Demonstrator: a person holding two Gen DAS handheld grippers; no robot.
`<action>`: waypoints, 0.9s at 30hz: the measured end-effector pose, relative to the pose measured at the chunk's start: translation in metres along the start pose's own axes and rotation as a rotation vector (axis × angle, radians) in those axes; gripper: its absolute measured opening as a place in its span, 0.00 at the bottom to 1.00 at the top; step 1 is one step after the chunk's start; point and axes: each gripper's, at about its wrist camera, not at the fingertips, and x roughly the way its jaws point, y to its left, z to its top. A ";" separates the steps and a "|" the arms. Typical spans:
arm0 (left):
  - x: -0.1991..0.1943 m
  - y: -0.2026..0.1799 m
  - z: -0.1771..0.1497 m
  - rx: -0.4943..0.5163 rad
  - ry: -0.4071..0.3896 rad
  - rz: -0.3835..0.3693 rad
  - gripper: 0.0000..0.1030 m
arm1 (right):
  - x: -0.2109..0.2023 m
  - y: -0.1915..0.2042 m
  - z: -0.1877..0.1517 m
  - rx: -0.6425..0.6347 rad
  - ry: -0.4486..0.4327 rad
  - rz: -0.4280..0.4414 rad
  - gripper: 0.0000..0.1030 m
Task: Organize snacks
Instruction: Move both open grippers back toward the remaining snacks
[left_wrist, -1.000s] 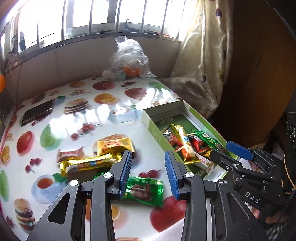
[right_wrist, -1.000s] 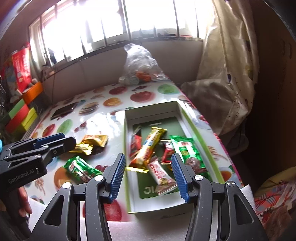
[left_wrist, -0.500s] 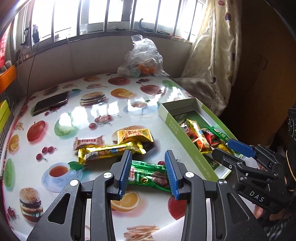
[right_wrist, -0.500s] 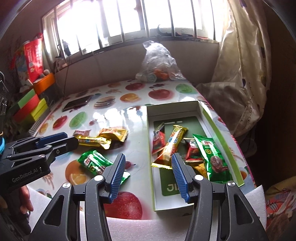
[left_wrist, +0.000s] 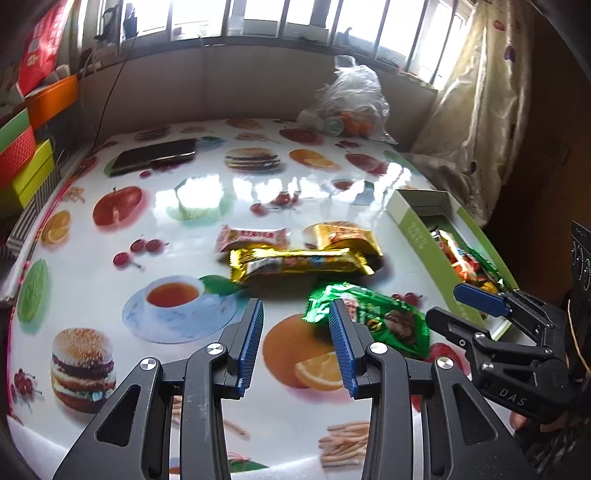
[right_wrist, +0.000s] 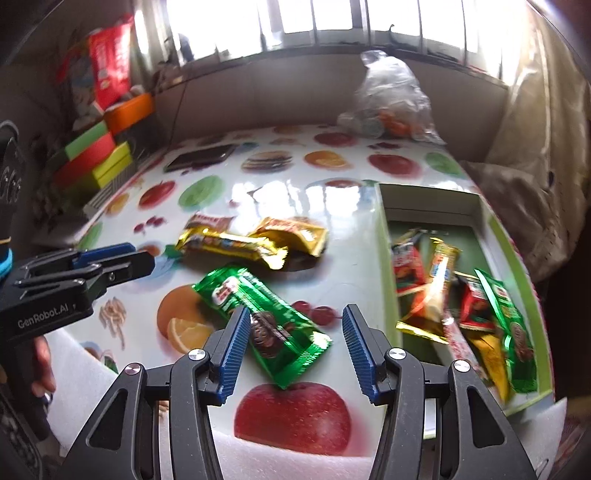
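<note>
Right wrist: right gripper (right_wrist: 291, 349) jaws wide, empty, straddling near end of green packet (right_wrist: 260, 323) flat on desk (right_wrist: 343, 266).
Left gripper (left_wrist: 295, 341): jaws wide, empty.
Box (right_wrist: 513, 243): right of packet, part filled.
Step, est.: drop lower, centre packet across its width, close gently, lift clear of box wall.

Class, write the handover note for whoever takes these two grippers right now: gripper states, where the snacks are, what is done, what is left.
Left gripper: open, empty, above the table.
Right gripper: open, empty, poised at the green wafer pack.
Done: several snacks already lie in the green box.
Left: green wafer pack, long gold bar, gold pouch and red-white wrapper, all loose on the table.
</note>
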 end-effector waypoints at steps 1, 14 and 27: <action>0.000 0.003 -0.001 -0.002 0.001 0.000 0.37 | 0.006 0.004 0.001 -0.014 0.010 0.008 0.51; 0.014 0.031 -0.010 -0.046 0.042 0.016 0.37 | 0.053 0.024 0.008 -0.136 0.110 0.054 0.58; 0.021 0.040 -0.006 -0.052 0.053 0.020 0.37 | 0.075 0.040 0.010 -0.234 0.154 0.058 0.62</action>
